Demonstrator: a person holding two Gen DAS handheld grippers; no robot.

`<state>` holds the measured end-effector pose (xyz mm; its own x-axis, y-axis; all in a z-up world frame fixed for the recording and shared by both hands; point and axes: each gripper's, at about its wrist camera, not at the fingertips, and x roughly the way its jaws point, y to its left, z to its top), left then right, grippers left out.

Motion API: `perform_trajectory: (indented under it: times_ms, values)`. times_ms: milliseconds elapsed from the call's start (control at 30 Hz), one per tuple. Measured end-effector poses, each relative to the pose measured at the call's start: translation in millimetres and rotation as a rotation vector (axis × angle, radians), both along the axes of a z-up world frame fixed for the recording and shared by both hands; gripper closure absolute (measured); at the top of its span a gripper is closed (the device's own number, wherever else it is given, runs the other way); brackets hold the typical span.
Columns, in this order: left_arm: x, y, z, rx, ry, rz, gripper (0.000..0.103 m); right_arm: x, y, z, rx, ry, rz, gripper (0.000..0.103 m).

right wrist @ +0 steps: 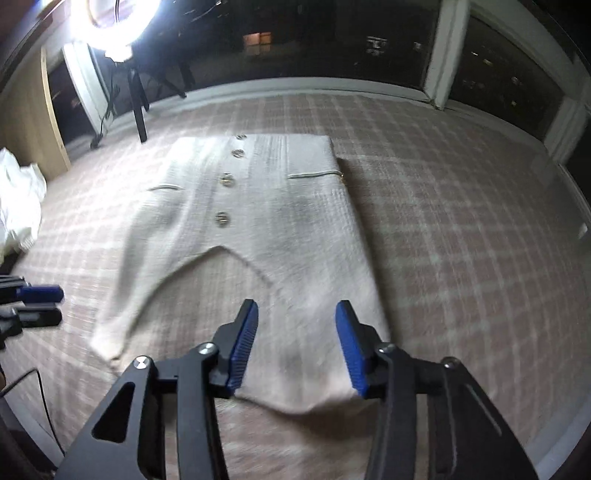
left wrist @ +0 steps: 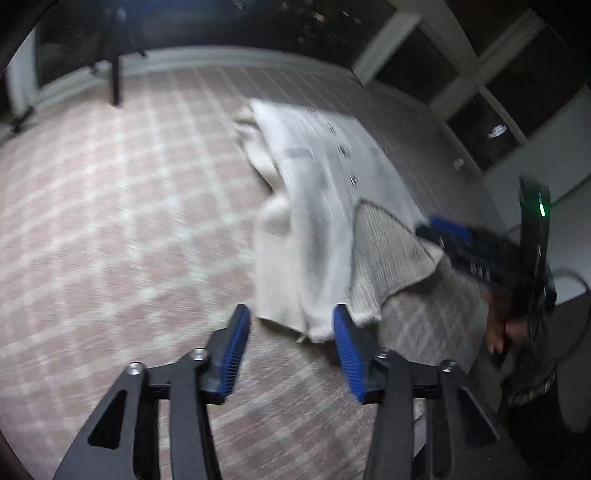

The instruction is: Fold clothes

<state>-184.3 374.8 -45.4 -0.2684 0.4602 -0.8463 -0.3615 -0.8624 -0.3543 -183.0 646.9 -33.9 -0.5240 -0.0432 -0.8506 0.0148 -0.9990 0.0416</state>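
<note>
Blue ribbed pads frame both views. Our right gripper (right wrist: 295, 336) hangs with jaws spread wide, nothing between them, just above the near end of the cream cardigan (right wrist: 266, 229). Our left gripper (left wrist: 291, 343) is equally wide open and empty, over bare plaid rug (left wrist: 110, 221), with the cardigan's near hem just ahead of its fingertips and slightly to the right.

The cardigan lies flat on the rug, button front up. Its long axis runs straight away from the right jaws: neckline notch close, row of metal buttons (right wrist: 224, 180) receding up the middle, two pocket welts farther out, straight far hem last. From the left wrist view that same axis slants away to the right, and the ribbed neck edge looks raised on the right gripper's side.

We judge the right hand better placed, sitting directly over the near edge; the left must shift right to reach its own corner. Neither has hold yet, so the fold looks to be at its start.

Farther off: white crumpled cloth (right wrist: 18, 199) at left, a tripod leg (right wrist: 139, 118), a bright ring light (right wrist: 114, 18), dark windows. Motion blur softens everything.
</note>
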Motion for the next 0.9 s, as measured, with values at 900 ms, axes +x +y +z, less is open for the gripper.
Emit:
perform_trajectory:
  times_ms: [900]
  values:
    - [90,-39,80,-0.012,0.107,0.022,0.031,178,-74,88,0.053,0.21,-0.247,0.046]
